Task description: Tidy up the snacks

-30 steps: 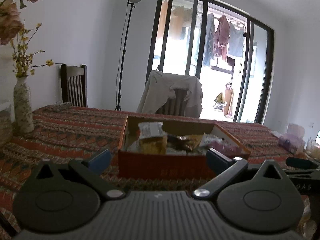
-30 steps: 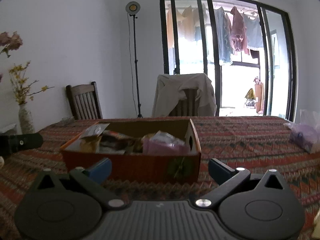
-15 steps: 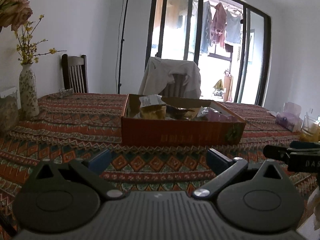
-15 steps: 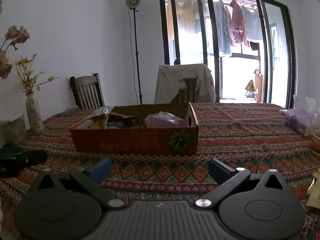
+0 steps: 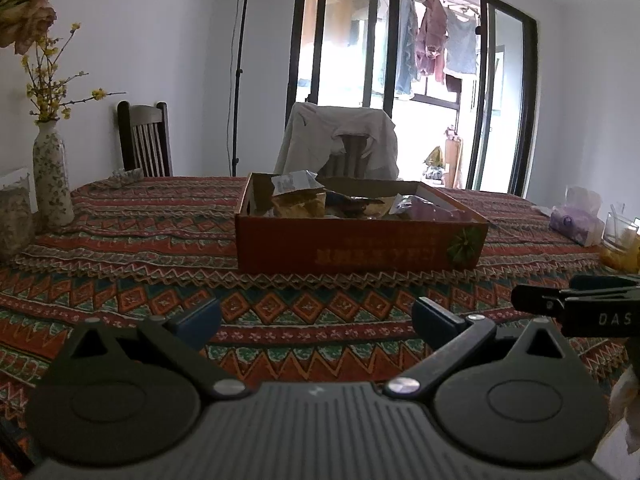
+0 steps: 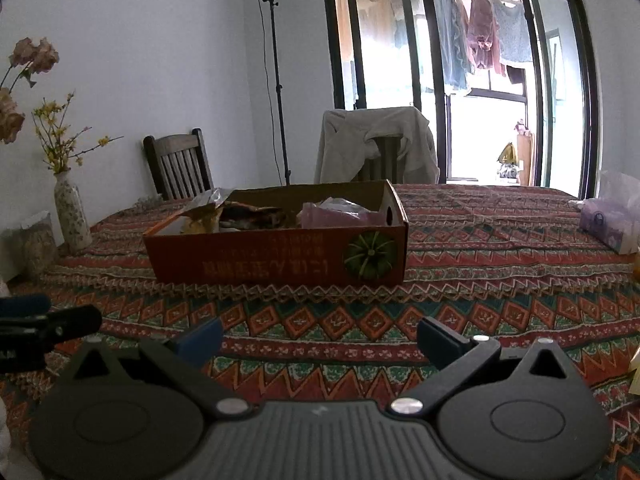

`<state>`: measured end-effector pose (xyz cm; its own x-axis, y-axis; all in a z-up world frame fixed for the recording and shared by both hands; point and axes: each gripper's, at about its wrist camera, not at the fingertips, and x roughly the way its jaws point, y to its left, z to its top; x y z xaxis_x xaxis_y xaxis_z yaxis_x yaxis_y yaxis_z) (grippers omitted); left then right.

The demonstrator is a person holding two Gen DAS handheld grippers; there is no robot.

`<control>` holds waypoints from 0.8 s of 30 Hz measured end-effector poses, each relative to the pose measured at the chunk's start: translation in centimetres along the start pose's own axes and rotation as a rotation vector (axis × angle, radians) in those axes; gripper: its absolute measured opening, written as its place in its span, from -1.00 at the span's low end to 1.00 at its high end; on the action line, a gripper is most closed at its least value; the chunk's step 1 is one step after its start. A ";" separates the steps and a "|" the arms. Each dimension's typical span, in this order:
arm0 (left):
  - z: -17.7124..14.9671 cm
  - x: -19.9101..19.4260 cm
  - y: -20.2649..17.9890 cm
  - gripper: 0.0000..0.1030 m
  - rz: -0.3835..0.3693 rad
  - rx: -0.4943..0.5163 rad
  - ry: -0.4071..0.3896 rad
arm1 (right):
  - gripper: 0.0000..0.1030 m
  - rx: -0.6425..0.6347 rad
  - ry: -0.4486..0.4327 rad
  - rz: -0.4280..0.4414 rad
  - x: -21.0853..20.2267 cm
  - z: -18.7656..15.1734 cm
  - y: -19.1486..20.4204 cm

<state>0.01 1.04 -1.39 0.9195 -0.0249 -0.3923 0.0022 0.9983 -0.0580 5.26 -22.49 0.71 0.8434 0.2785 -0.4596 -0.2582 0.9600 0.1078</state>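
An orange cardboard box (image 5: 360, 244) stands mid-table, holding several snack packets, among them a yellow one (image 5: 298, 204) and a purple one (image 5: 424, 206). It also shows in the right wrist view (image 6: 280, 264), with the purple packet (image 6: 336, 214) at its right end. My left gripper (image 5: 316, 318) is open and empty, well short of the box, above the patterned tablecloth (image 5: 140, 240). My right gripper (image 6: 320, 338) is open and empty too, equally far back. Each gripper's tip shows at the other view's edge.
A flowered vase (image 5: 52, 184) and a jar (image 5: 14, 220) stand at the table's left. A tissue pack (image 5: 576, 220) and a glass (image 5: 622, 240) stand at the right. Two chairs (image 5: 146, 142) are behind the table, one draped with cloth (image 5: 340, 140).
Both grippers have pulled back from the box, which now looks smaller and farther. More tablecloth shows between the fingers and the box. Both stay open and empty.
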 end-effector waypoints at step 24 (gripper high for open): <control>0.1 0.0 -0.2 1.00 -0.008 0.000 -0.004 | 1.00 -0.002 0.009 0.005 0.2 -0.2 -0.1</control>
<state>0.05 0.87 -1.30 0.9209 -0.0331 -0.3883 0.0098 0.9980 -0.0617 5.37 -22.49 0.43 0.8380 0.2829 -0.4666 -0.2632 0.9586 0.1083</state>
